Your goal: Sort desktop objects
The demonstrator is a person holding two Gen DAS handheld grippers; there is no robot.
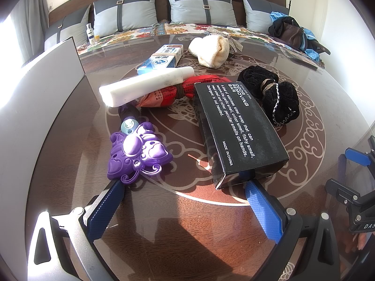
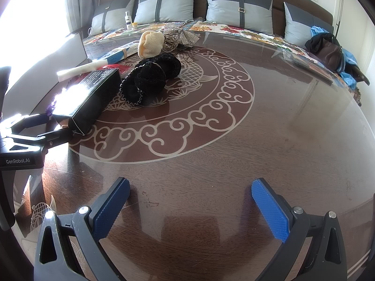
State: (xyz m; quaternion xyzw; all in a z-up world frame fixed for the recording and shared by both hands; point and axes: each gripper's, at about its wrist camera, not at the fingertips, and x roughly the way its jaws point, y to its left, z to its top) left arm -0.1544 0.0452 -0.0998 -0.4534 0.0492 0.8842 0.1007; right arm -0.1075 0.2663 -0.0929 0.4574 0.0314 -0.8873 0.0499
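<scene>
Reaching toward the pile, the left gripper (image 1: 185, 194) has its fingers released, one near the purple toy (image 1: 136, 154), the other touching the black box (image 1: 236, 128) on the bench (image 2: 257, 140). Closing here may push both. The right gripper (image 2: 191, 193) is released, over bare bench.

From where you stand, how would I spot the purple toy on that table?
Start at the round table with its pale swirl pattern. Nearest the left gripper, left of the black box, lies the purple toy: the only glossy purple plastic, moulded with hearts and curls.
</scene>
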